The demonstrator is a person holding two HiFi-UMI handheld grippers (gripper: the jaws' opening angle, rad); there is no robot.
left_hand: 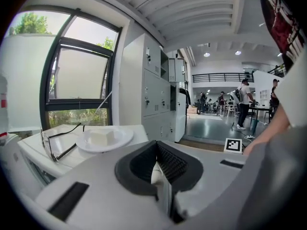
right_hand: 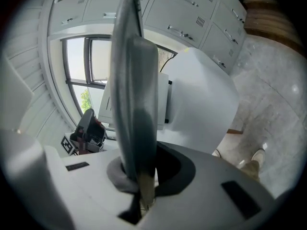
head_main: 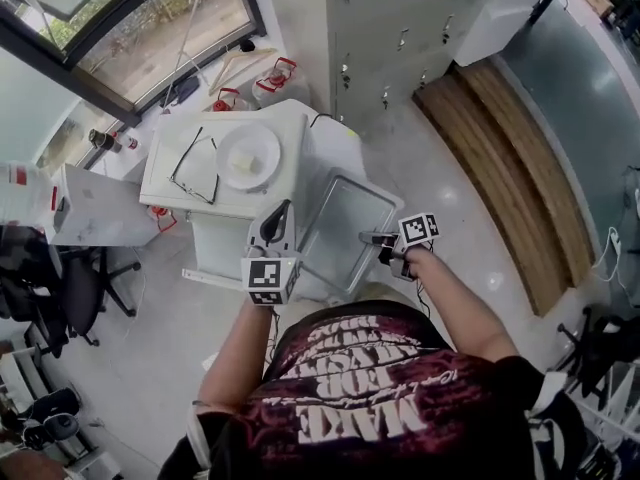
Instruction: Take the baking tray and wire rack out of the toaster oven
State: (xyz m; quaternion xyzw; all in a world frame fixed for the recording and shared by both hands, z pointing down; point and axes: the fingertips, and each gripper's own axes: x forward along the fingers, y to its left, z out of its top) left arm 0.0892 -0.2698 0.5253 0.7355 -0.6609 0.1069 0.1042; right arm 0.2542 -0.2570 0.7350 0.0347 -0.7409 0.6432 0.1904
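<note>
Clamping the baking tray (head_main: 345, 223) at its 3 o'clock edge, the right gripper (head_main: 374, 238) holds it; the left gripper (head_main: 279, 211), at 9 o'clock, is closed on nothing.

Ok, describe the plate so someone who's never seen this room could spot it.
Find the white unit by the big window. On its top, right of the thin dark wire rack, sits the plate: round, white, the only dish there, carrying a pale block.
</note>
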